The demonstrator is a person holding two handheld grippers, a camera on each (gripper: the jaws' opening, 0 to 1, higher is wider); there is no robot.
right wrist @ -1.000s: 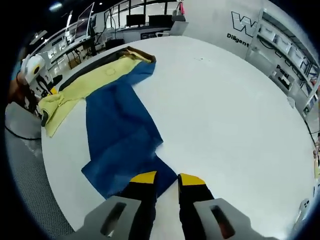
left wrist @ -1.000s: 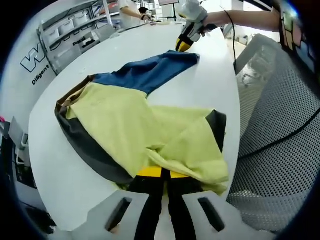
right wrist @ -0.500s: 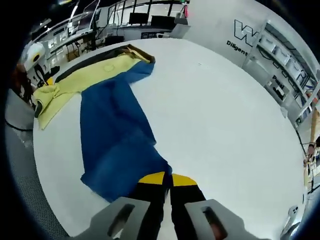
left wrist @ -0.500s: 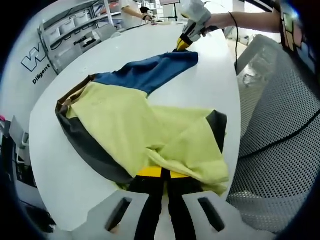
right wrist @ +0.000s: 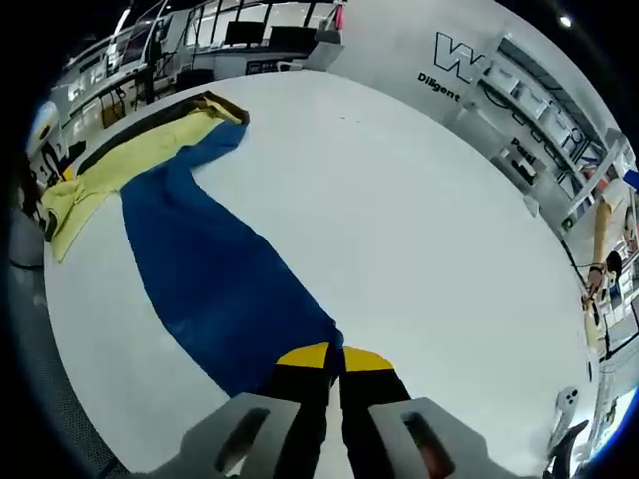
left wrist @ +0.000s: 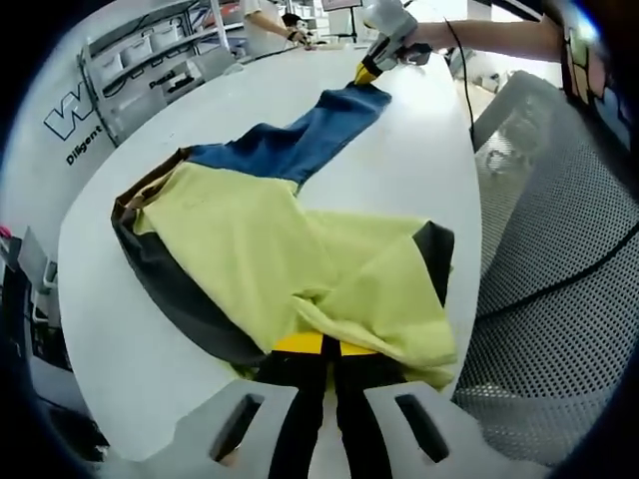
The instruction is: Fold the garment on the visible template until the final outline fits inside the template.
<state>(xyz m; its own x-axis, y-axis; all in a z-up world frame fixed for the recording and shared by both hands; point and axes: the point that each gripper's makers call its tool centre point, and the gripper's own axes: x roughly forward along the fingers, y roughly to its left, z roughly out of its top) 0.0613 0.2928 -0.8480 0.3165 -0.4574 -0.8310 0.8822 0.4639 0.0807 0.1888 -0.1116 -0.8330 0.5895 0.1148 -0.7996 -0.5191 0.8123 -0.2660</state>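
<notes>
Both grippers clamped on the garment, one at each end

Left gripper [left wrist: 321, 345] pinches the yellow, blue and dark grey fabric garment [left wrist: 270, 239] by the white round tabletop's [left wrist: 150, 339] near edge; right gripper [right wrist: 329, 352] grips the stretched-out blue sleeve [right wrist: 215, 289] towards the far edge.

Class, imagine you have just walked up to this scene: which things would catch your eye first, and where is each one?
First comes the garment, a yellow, blue and dark grey piece spread across the white table. Its yellow part bunches at the left gripper, which is shut on the cloth. The blue sleeve stretches away to the right gripper, shut on its end near the table's edge.
</notes>
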